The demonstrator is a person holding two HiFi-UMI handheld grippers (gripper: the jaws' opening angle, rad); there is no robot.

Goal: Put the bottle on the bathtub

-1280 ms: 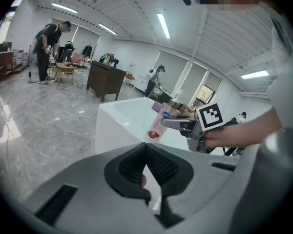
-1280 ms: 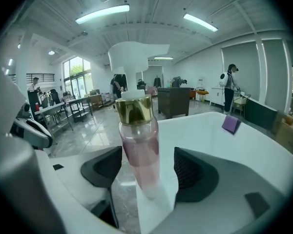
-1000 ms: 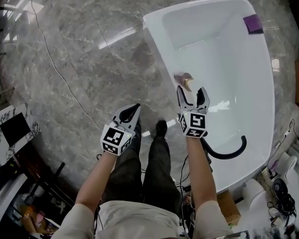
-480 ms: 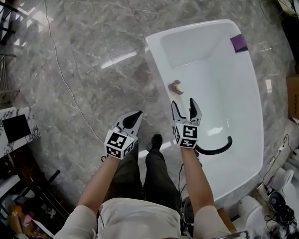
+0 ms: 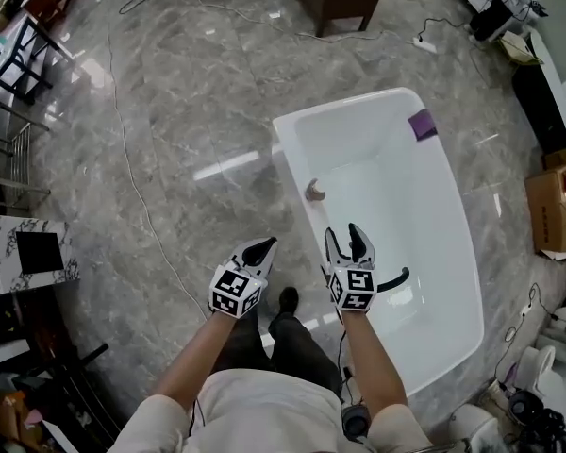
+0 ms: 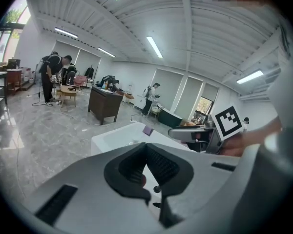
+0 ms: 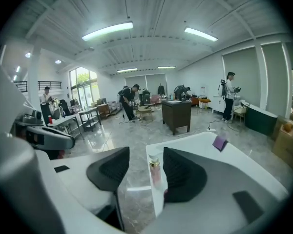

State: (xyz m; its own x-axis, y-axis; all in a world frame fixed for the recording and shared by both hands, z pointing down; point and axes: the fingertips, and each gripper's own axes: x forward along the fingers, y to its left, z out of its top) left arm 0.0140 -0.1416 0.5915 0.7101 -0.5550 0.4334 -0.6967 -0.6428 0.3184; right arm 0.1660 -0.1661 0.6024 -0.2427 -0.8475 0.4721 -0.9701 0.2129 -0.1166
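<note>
The little bottle point(image 5: 313, 192) stands upright on the near rim of the white bathtub point(image 5: 285, 149), close to the edge by the grey floor point(image 5: 170, 159). It is pinkish with a pale cap. Nothing is touching it.

The right gripper point(image 5: 345, 234) is above the tub, well apart from the bottle. Its jaws are apart and have just been closing a bit, with nothing between them. Looking along them, you only see the bottle far off in the gap. The left gripper point(image 5: 262, 246) is over the floor beside the tub, clenched tight on nothing.

I think the bottle is light and hard, with a smooth, shiny skin, so it may slip. I cannot tell if it is glass or plastic. It is tall and thin and the rim is narrow, so a bump could tip it into the tub or down to the floor. The best place to take hold looks like the middle of its body, one pad on each side, with a gentle squeeze, not up at the cap.
</note>
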